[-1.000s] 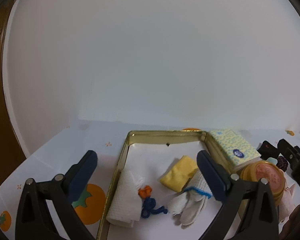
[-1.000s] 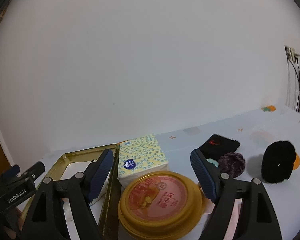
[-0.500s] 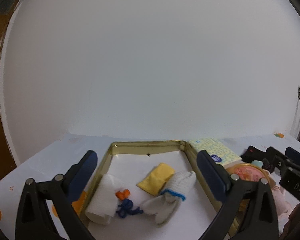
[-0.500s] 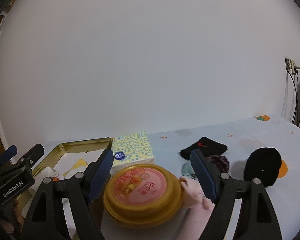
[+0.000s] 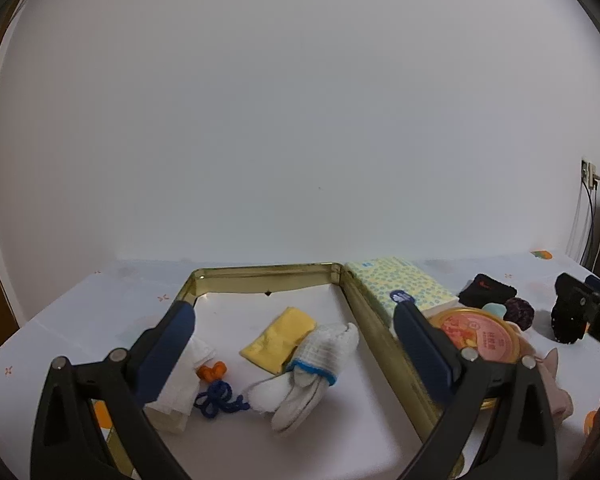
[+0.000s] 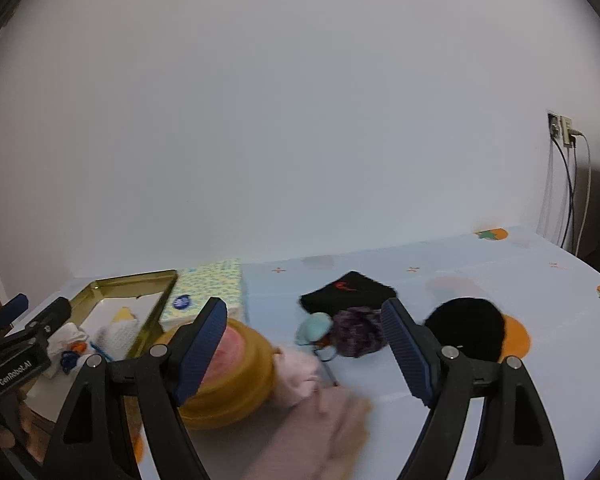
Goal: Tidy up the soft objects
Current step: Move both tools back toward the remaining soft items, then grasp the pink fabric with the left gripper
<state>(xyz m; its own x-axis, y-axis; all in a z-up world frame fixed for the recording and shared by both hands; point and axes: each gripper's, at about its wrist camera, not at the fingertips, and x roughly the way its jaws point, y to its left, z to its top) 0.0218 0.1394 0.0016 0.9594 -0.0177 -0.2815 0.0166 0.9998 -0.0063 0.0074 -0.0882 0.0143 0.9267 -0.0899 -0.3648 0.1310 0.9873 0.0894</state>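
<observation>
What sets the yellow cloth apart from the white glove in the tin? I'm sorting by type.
The yellow cloth is a flat folded square, plain yellow; the white glove is bulky, knitted, with a blue-edged cuff. The glove lies partly on the cloth's edge. Both are soft and rest inside the gold tin.

Home: fruit-print tablecloth (image 6: pixel 460 264), wall socket (image 6: pixel 560 128)

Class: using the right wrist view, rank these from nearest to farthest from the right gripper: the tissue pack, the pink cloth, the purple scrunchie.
1. pink cloth: just below and ahead of the right gripper.
2. purple scrunchie: ahead, toward the right finger.
3. tissue pack: farthest, back left beside the gold tin.
</observation>
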